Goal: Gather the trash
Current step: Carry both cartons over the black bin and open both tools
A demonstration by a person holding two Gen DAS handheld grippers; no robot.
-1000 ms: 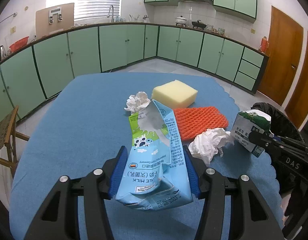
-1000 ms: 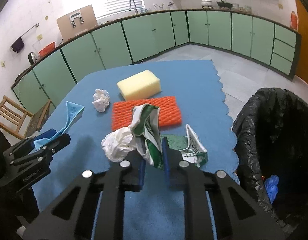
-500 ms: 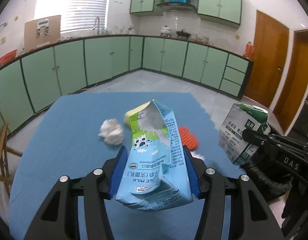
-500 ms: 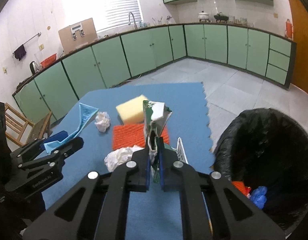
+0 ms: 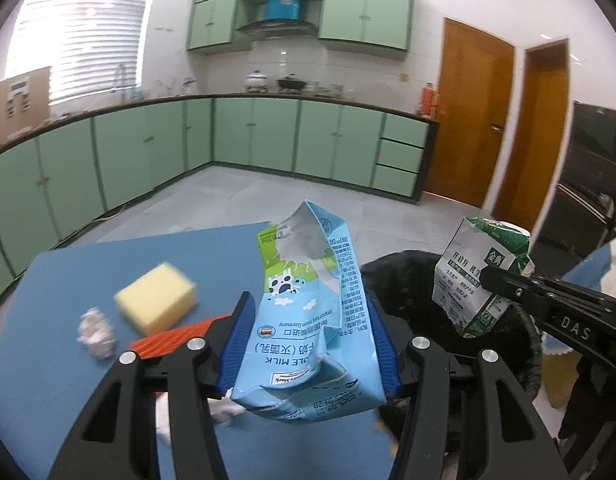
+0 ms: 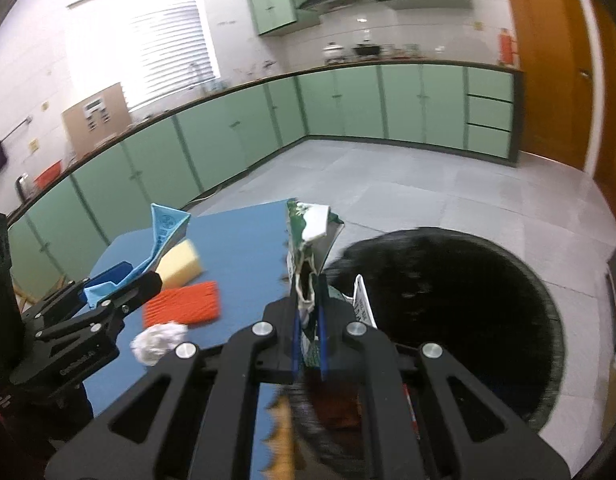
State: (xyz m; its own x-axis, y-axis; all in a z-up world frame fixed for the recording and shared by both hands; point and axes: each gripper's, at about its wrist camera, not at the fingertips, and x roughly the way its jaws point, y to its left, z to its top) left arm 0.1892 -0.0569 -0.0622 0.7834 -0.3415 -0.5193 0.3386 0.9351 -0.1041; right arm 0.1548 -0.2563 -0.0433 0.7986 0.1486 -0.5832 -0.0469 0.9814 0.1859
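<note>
Across the bottom of the left wrist view, the left gripper [image 5: 311, 340] is matte black, its two forked arms cut with long slots and pinned by round silver screws. Its finger pads [image 5: 238, 344] are ribbed blue plastic. The right gripper [image 6: 308, 332], low in its own view, has the same black slotted arms, silver screws and thin blue pads. Seen at the right edge of the left view, its side carries white letters "DAS".
</note>
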